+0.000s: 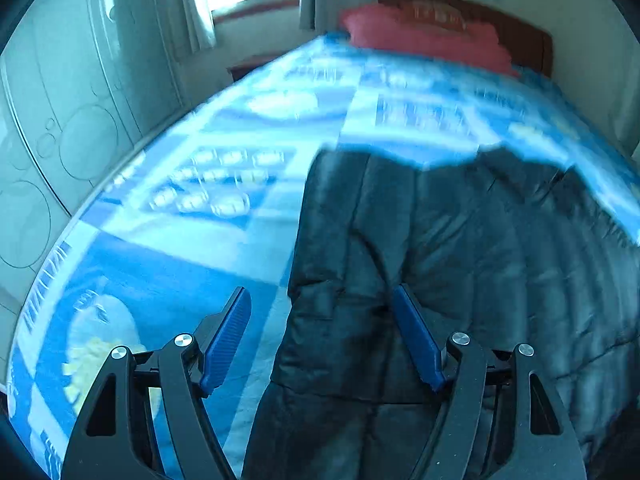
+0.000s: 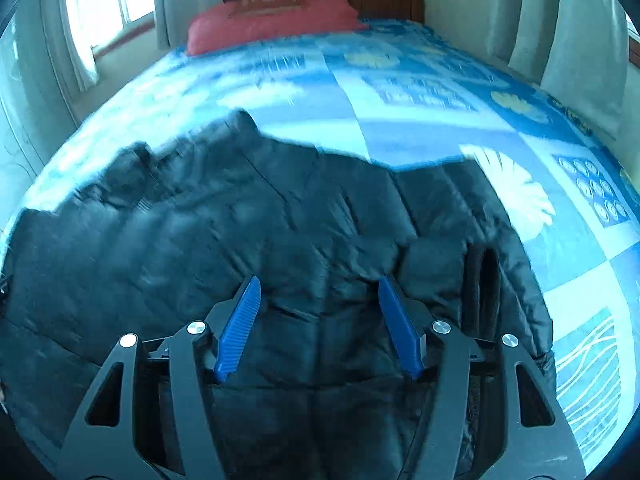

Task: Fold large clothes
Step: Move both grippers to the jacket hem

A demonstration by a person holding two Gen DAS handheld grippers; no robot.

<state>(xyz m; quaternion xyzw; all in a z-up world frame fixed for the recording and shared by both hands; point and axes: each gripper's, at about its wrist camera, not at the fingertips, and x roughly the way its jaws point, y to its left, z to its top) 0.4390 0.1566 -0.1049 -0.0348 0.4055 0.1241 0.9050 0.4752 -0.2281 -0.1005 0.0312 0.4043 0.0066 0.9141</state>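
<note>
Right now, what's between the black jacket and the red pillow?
Only bare blue patterned bedspread lies between the jacket and the pillow; nothing else sits on that stretch. The right wrist view shows it most clearly.

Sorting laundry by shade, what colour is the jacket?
Black jacket, clearest in the right wrist view.

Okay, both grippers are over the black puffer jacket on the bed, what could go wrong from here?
1. The black puffer jacket is thick and slick-looking; the open right gripper might pinch only the top layer and let it slip.
2. The left gripper straddles the jacket's edge, so one of its fingers could catch the blue bedspread too.
3. Both views are blurred, so aiming may be off.
</note>
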